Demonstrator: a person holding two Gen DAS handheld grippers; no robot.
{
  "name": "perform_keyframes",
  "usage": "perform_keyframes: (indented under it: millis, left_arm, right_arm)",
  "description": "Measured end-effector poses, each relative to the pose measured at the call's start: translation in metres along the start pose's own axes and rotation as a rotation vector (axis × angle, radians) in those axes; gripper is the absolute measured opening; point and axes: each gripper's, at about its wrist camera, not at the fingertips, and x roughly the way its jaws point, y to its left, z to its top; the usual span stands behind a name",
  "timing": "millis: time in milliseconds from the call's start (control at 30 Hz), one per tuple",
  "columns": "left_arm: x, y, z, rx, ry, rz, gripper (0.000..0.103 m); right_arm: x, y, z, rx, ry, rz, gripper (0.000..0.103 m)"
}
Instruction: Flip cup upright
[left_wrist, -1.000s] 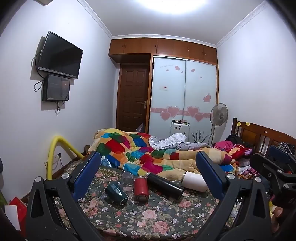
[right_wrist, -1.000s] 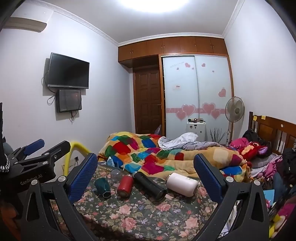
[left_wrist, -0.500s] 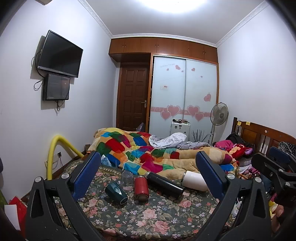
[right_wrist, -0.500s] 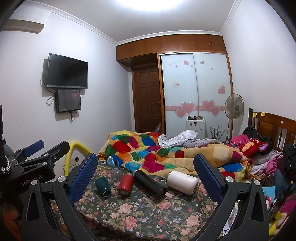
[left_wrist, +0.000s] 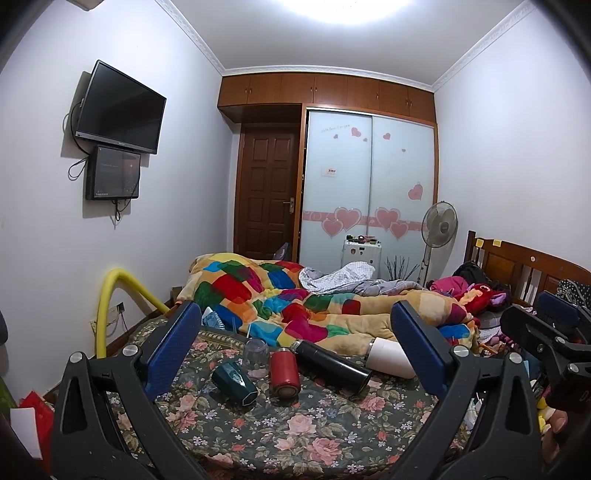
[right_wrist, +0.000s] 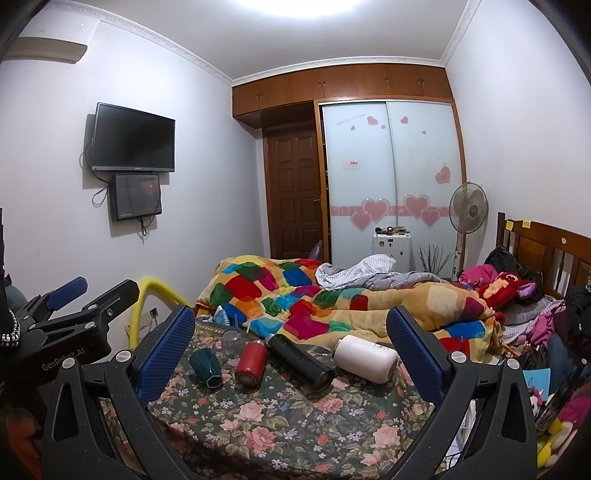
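Observation:
On the floral cloth lie several cups on their sides: a dark green faceted cup, a red cup, a long black flask and a white bottle. A clear glass stands upside down behind them. My left gripper is open and empty, well short of the cups. My right gripper is open and empty, also short of them. Each gripper shows at the edge of the other's view.
The floral-covered table has a patchwork quilt heaped on the bed behind it. A yellow tube arches at the left wall. Toys and clothes pile at the right by the headboard. A fan stands by the wardrobe.
Both views have drifted only slightly; the right wrist view has edged a little forward. The cups have not moved and both grippers stay open.

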Motion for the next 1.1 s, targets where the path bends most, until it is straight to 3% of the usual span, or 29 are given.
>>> perform_keyframes:
  millis: [1100]
  left_arm:
    - [0.0035, 0.0078, -0.0037, -0.001, -0.006, 0.024, 0.103]
  right_arm:
    - [0.0032, 0.0045, -0.0027, -0.017, 0.009, 0.005, 0.103]
